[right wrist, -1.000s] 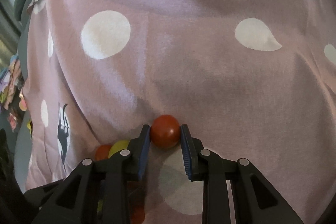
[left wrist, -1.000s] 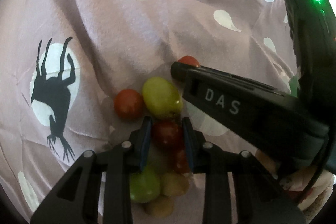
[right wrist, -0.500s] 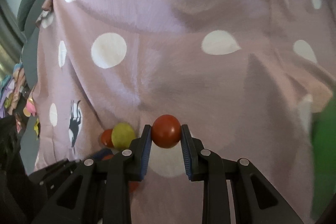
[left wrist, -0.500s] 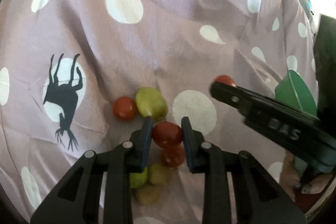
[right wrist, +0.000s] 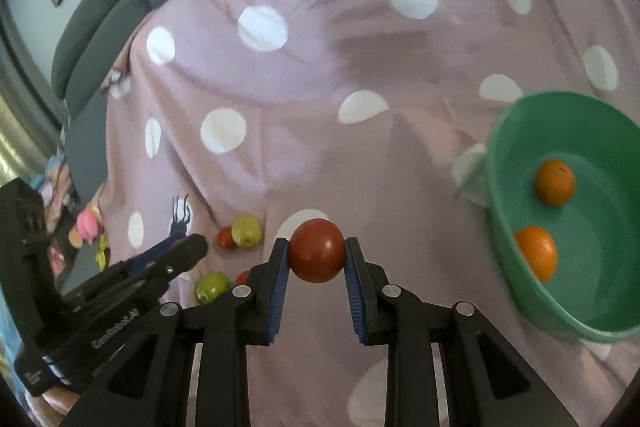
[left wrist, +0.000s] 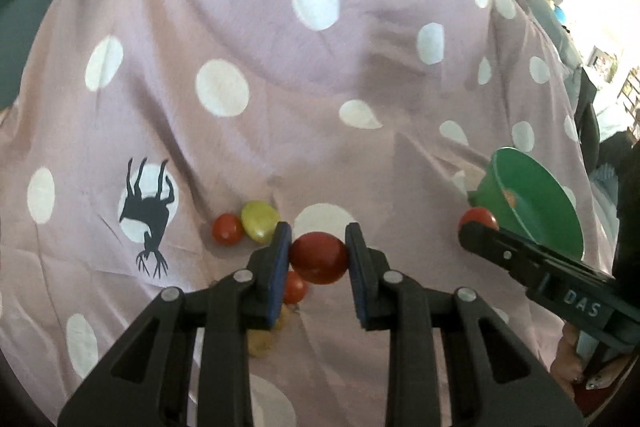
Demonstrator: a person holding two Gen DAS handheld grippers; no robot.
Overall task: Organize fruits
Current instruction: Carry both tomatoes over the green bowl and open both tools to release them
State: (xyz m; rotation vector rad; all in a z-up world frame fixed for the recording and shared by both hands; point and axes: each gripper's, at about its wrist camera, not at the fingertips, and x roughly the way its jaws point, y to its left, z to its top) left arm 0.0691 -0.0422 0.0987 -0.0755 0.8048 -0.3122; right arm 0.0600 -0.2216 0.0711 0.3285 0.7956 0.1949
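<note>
Mauve cloth [left wrist: 280, 75] with white polka dots and a few black animal prints fills both of our views, draped in soft folds over what looks like a grey couch [right wrist: 104, 11] at eleven o'clock in the right wrist view.

Next in size, we see a green bowl [right wrist: 516, 131] at three o'clock in the right wrist view, tilted toward us, with two orange fruits [right wrist: 554, 182] lying inside it, one nearer the rim and one deeper. From the left wrist view the same bowl [left wrist: 536, 203] sits at three o'clock, just behind the tip of our other tool.

Our left gripper [left wrist: 318, 259] is pinched narrow on a dark red tomato [left wrist: 319, 258], both blue pads pressing its sides, and it is raised clear of the cloth. Our right gripper [right wrist: 316, 257] is likewise clamped on a red tomato [right wrist: 317, 255], held off the cloth and well to the nine o'clock side of the bowl.

Below us, a small heap of loose fruit lies on the cloth. In the left wrist view a yellow-green fruit [left wrist: 260, 221] touches a small red tomato [left wrist: 227, 229] at its nine o'clock side, and another little red tomato [left wrist: 295, 287] lies under the held one. Blurred yellowish fruit [left wrist: 260, 343] shows at six o'clock of the heap, partly hidden by the fingers. The right wrist view adds a green fruit [right wrist: 211, 286] near seven o'clock.
</note>
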